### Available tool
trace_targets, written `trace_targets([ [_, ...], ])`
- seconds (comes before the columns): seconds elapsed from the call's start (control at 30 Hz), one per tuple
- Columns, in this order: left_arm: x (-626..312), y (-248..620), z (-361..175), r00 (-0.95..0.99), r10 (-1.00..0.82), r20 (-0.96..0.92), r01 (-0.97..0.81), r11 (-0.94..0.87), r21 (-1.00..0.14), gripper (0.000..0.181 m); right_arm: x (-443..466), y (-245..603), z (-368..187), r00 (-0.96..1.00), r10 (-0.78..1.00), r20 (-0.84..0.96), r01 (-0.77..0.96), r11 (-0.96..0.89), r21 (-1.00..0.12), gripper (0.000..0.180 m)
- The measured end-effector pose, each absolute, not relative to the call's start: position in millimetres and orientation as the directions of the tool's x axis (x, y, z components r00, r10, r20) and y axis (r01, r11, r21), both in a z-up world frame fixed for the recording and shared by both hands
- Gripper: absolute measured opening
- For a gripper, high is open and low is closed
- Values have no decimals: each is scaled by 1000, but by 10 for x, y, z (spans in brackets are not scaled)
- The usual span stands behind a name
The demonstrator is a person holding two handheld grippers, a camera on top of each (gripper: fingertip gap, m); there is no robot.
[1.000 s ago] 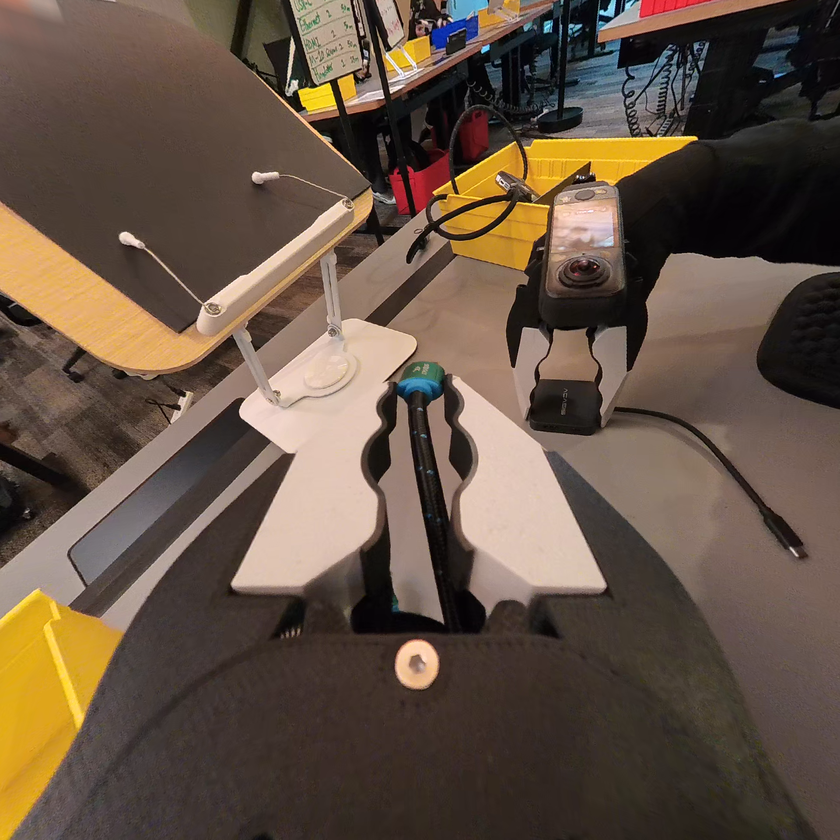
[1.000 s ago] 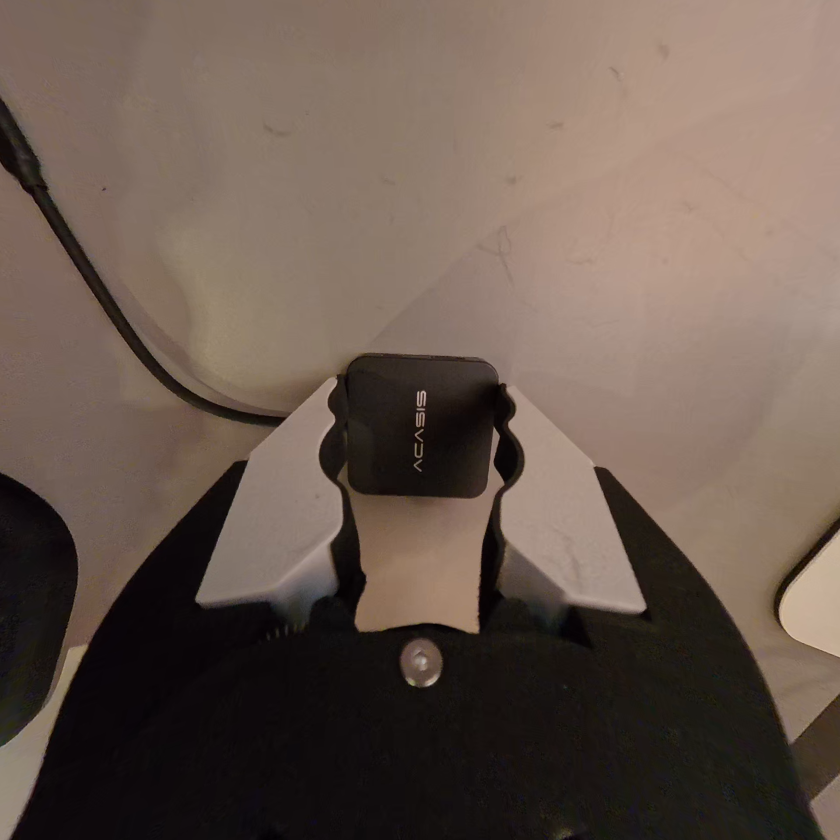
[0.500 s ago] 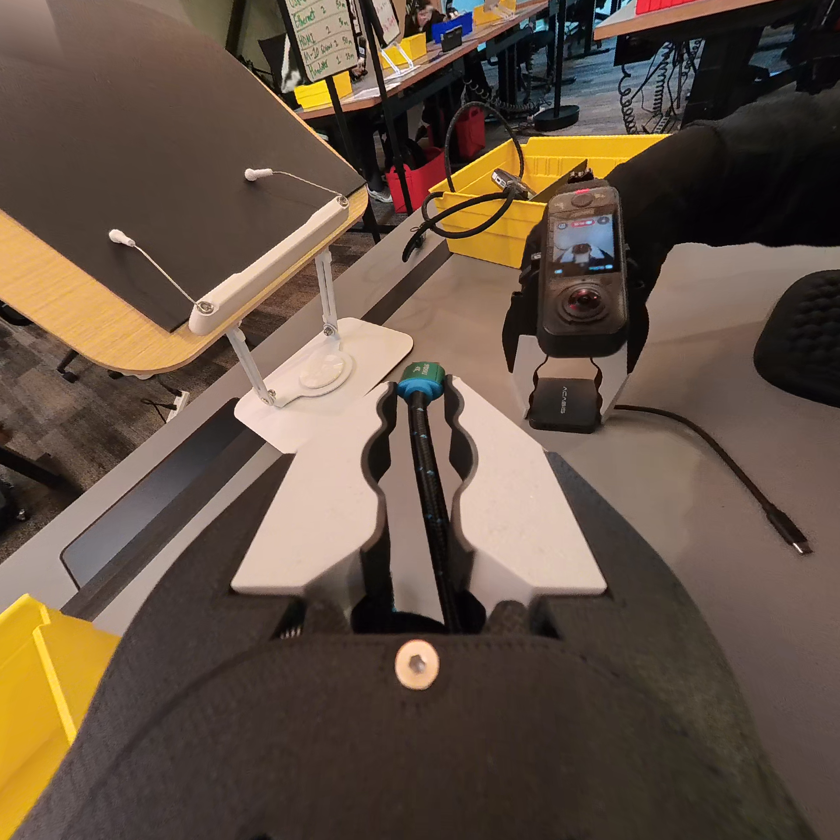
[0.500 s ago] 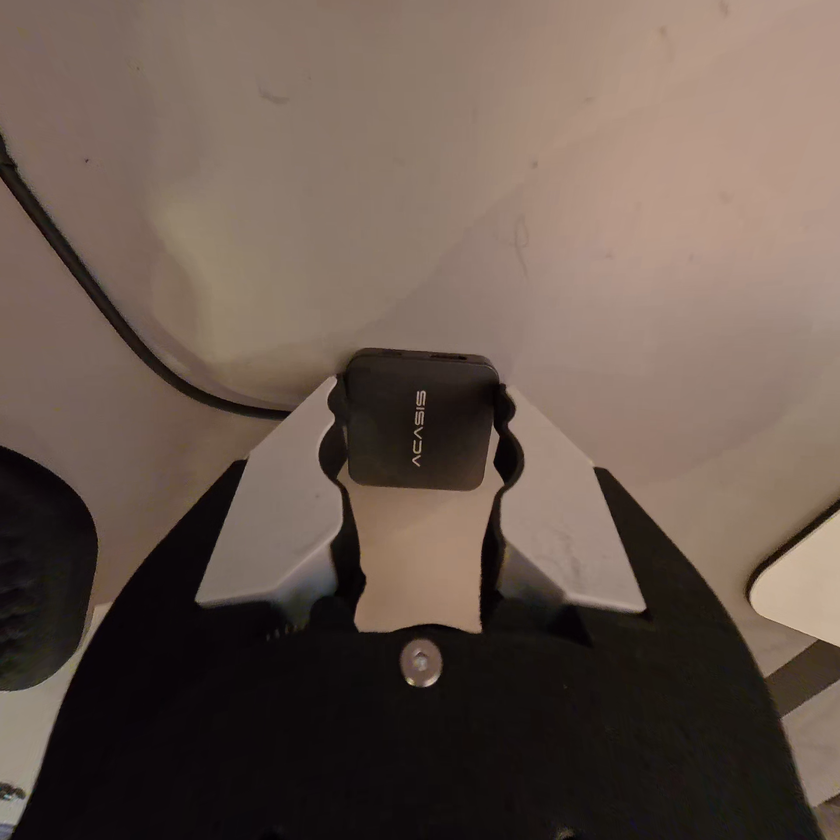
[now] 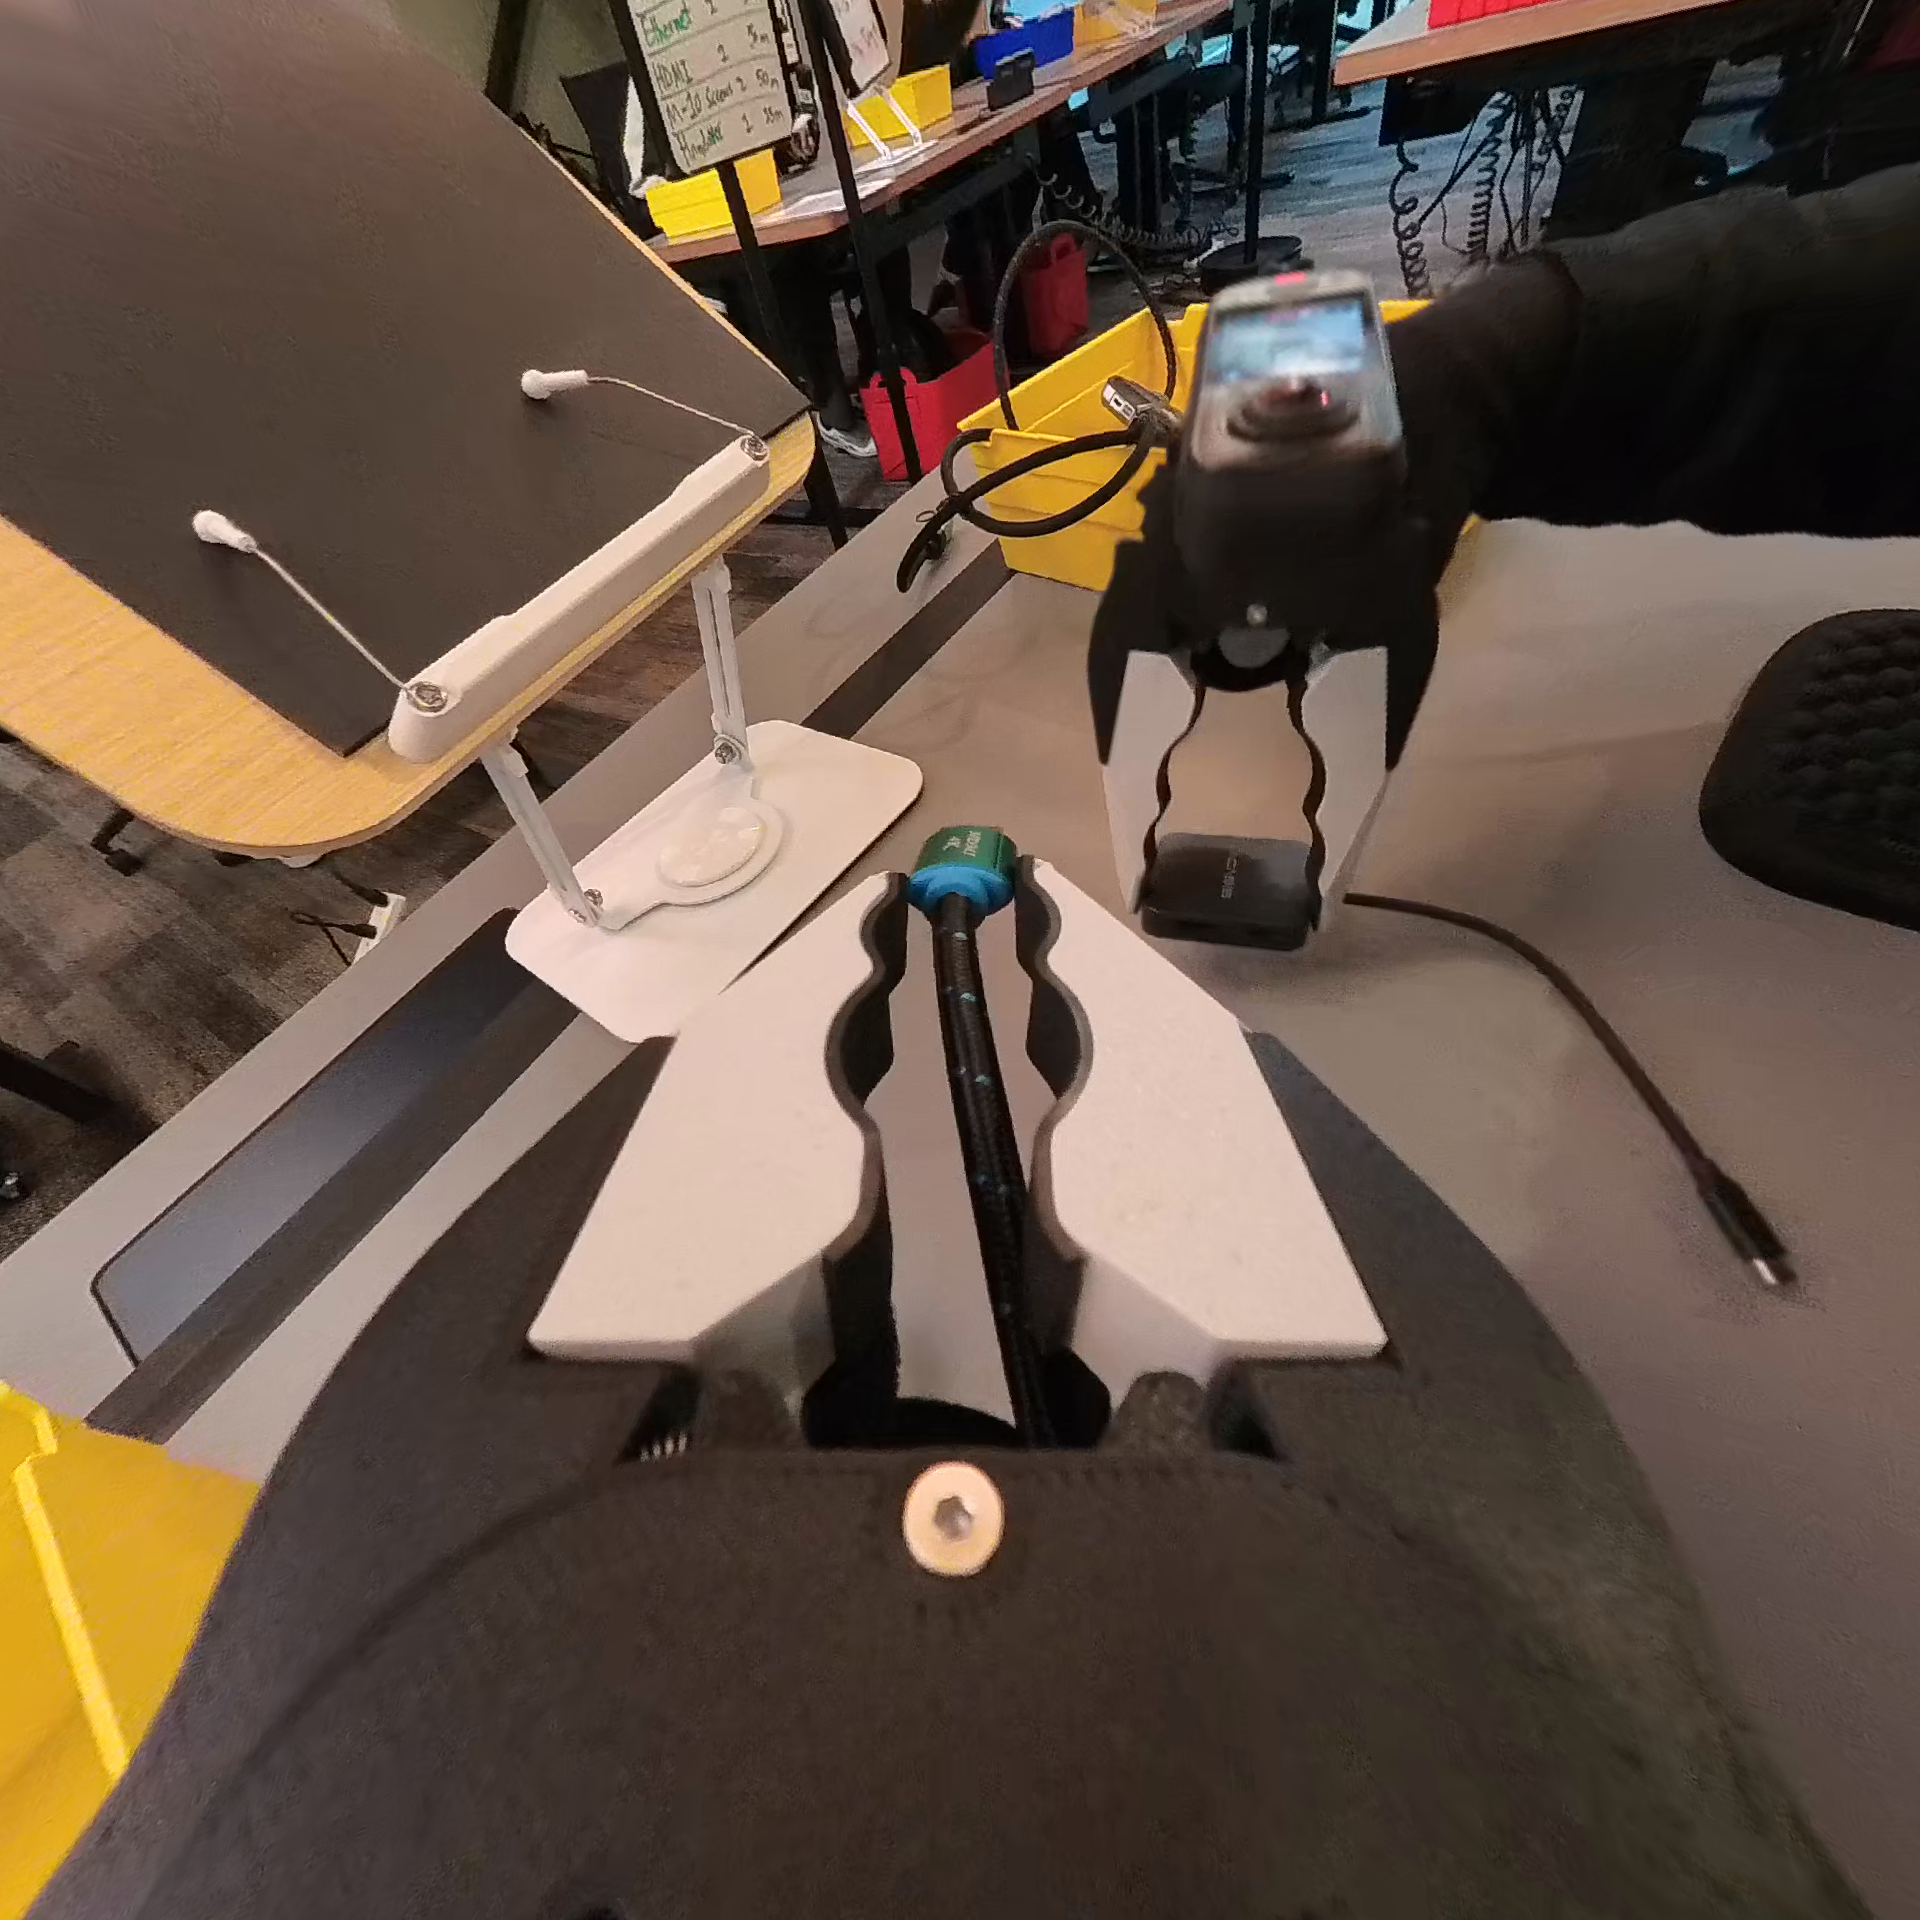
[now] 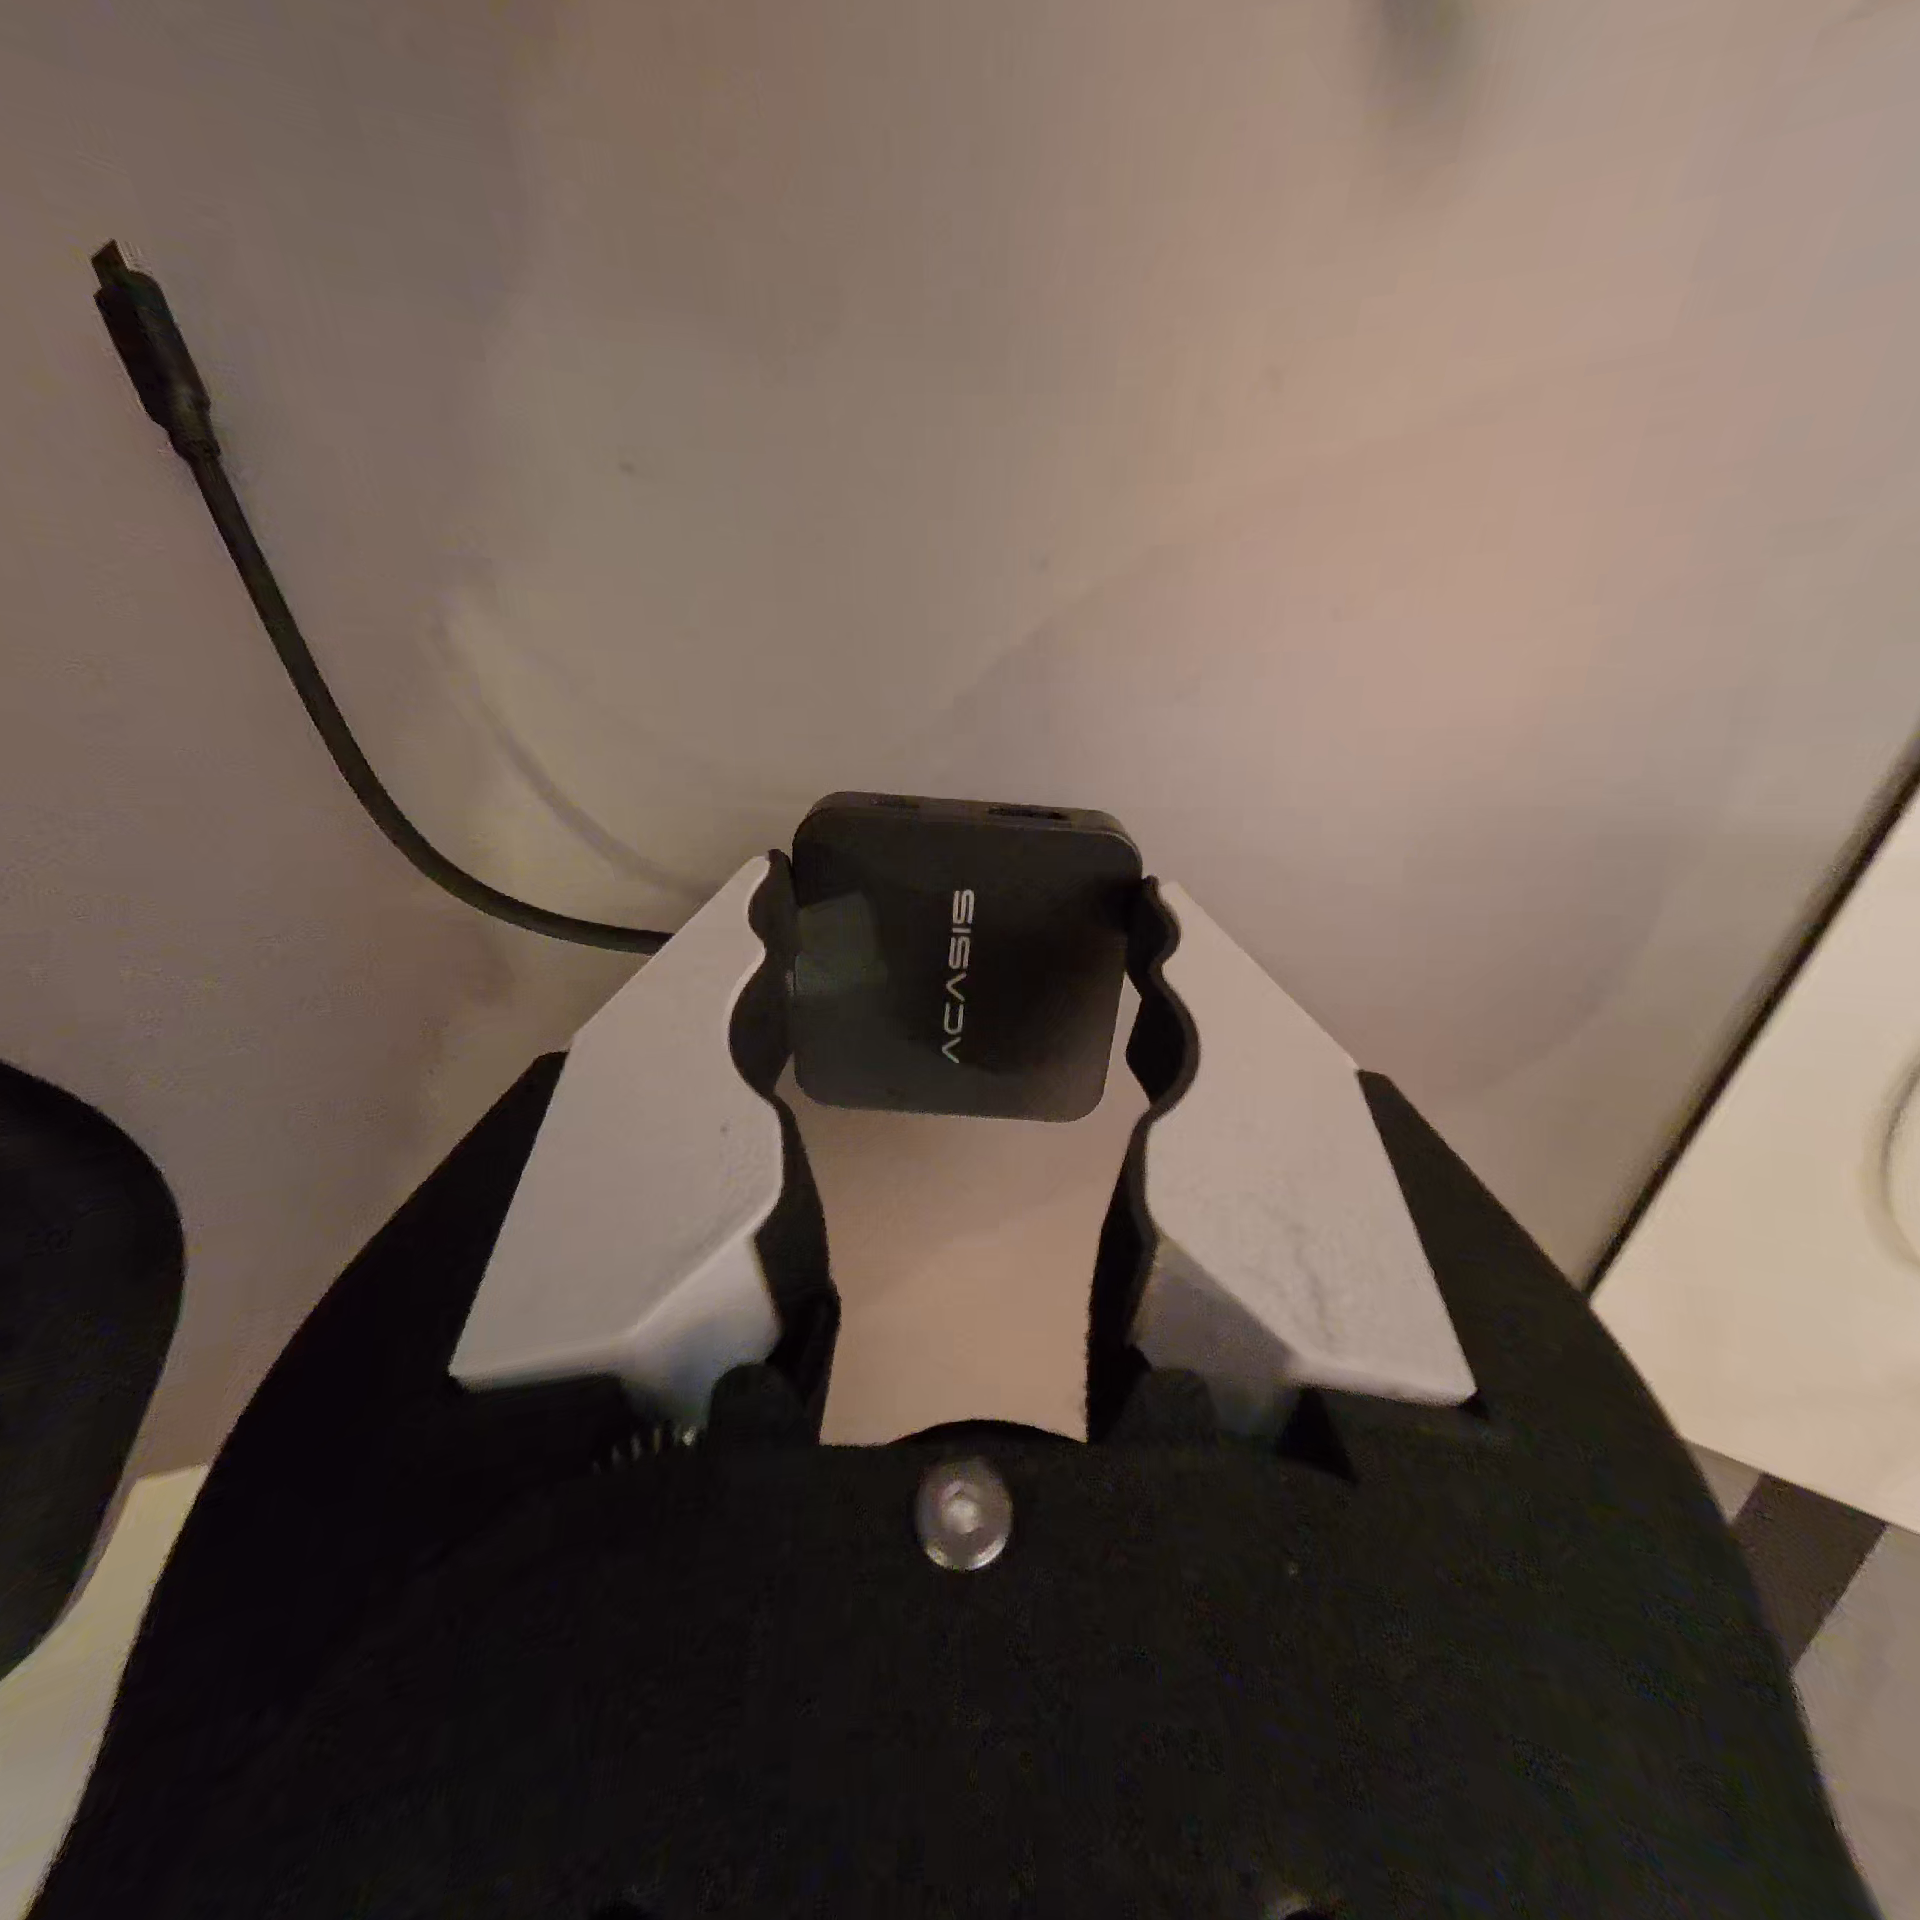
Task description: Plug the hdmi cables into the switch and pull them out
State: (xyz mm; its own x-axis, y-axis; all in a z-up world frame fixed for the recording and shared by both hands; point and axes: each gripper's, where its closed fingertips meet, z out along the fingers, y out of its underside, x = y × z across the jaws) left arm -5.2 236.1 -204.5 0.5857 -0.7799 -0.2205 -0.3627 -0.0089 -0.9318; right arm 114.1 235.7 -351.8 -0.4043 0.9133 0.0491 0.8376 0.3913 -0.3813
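On the grey table (image 5: 1558,1060), the right gripper (image 5: 1236,883) squeezes the little black switch (image 6: 961,956) by its sides. The left gripper (image 5: 961,894) pinches the HDMI cable's green plug (image 5: 961,857), pointing forward. The switch sits ahead and to the right, not yet touching.
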Motion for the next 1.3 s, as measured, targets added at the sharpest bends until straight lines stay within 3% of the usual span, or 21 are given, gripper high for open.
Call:
trace_targets([
  [0.5, 162, 2229, -2131, 526, -818, -234, -372, 27, -928, 19, 621, 2309, -2648, -468, 876, 118, 701, 449, -554, 63],
  [1.3, 212, 2213, -2101, 530, -814, -238, -347, 48, -937, 19, 450, 2261, -2367, -503, 848, 166, 640, 494, -589, 63],
])
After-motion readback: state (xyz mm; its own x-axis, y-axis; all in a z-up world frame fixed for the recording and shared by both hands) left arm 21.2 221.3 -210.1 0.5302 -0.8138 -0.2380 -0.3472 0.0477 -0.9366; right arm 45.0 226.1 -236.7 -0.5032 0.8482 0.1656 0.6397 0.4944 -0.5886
